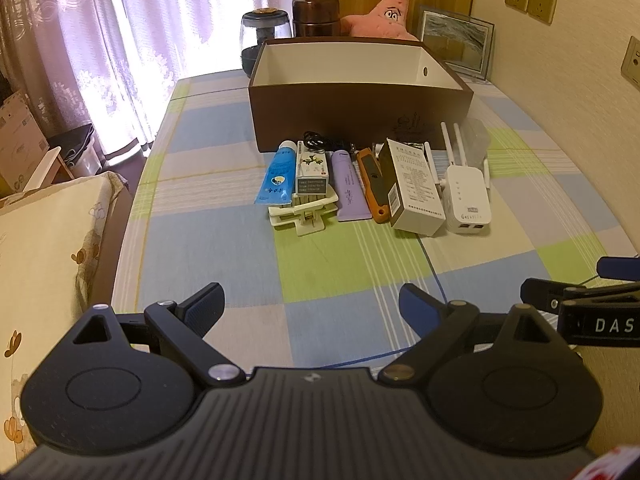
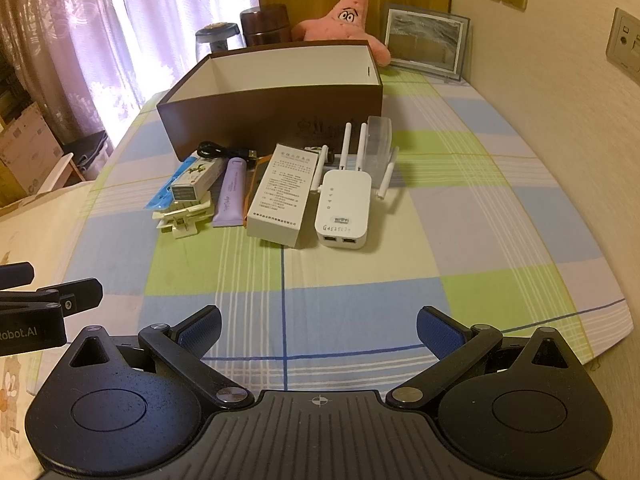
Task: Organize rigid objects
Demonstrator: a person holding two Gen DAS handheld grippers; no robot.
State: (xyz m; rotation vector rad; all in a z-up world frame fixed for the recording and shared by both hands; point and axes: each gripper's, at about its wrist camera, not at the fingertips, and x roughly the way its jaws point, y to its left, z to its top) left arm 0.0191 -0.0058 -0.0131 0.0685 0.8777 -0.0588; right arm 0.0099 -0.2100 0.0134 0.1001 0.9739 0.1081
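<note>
Item 1, nearest you: left gripper (image 1: 310, 300), jaws spread wide, holding nothing, low over the checked tablecloth (image 1: 224, 240) at the near edge. Item 2: right gripper (image 2: 319, 330), likewise spread and empty, just beside the left one.

Item 3: the row to be organized, well ahead of both grippers and lying just in front of the brown box (image 1: 360, 100). Left to right in the left wrist view:
- blue tube (image 1: 275, 178)
- small printed carton (image 1: 312, 172), resting on a cream clip (image 1: 304, 210)
- lilac tube (image 1: 350, 184)
- orange-and-black tool (image 1: 374, 184), partly under its neighbour
- white carton (image 1: 416, 188), tilted
- white WiFi repeater (image 2: 342, 208) with 4 antennas
- black cable (image 1: 320, 140) and a clear plastic case (image 2: 379, 136), behind the row

Item 4: the box itself, open-topped, white inside; no contents show, though its floor is hidden.

Handling advice: the task looks unstarted, so begin at the row's ends, 1 gripper per side. Take the repeater across its body, not by an antenna. Lift the small carton off the clip before touching the clip. Clear the white carton before reaching for the orange tool. Grip the tubes across their width; they may flex. Lift each piece well above the box's near wall before lowering it in.
</note>
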